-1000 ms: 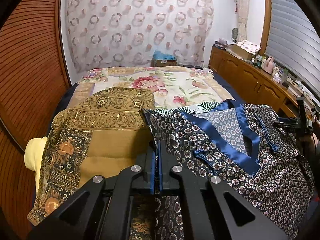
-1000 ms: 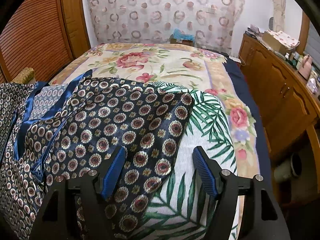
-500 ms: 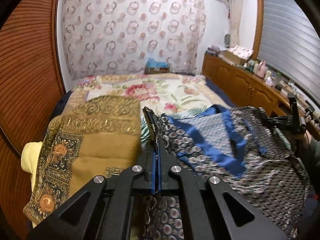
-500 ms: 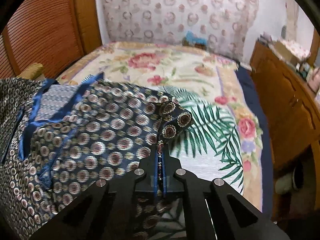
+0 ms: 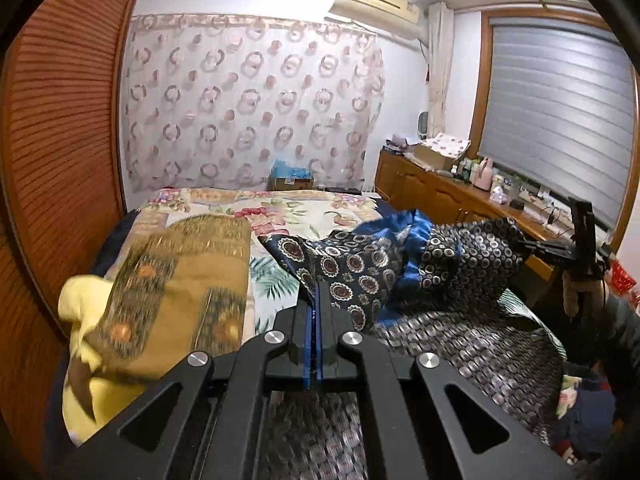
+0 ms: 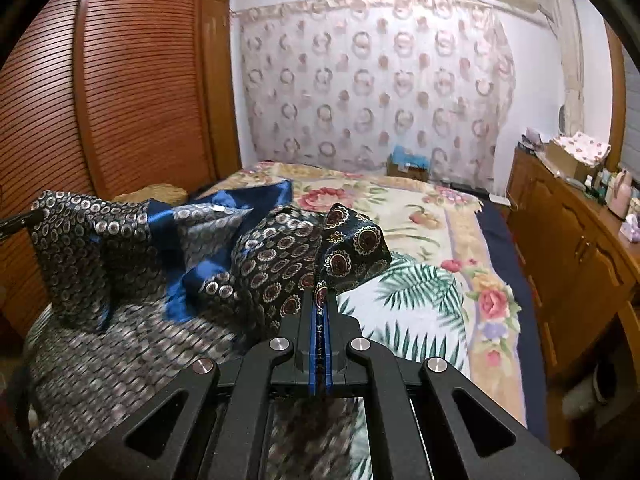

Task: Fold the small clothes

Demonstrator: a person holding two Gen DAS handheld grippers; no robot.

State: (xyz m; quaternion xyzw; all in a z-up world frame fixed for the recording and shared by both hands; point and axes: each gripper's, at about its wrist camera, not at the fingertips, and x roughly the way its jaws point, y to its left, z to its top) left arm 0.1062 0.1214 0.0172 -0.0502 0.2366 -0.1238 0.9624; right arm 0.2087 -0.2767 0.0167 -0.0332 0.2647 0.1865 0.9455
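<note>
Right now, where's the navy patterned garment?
The navy patterned garment is lifted over the floral bedspread, one corner pinched in each shut gripper: left gripper, right gripper. The gold patterned cloth lies to its left.

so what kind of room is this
Most likely a home bedroom: a bed with a floral bedspread, a wall-mounted cream air conditioner, and a long wooden sideboard cluttered with bottles under the window.

**Garment slung between two clamped grippers above the bed**

The navy medallion-print satin garment [image 5: 360, 272] hangs between the left gripper [image 5: 313, 320] and right gripper [image 6: 320, 312], each pinching a corner. Left of the left fingers lies an ochre patterned cloth [image 5: 188, 280] on the floral bedspread [image 6: 432, 240]; right of the right fingers stands a wooden sideboard [image 6: 568, 240].
</note>
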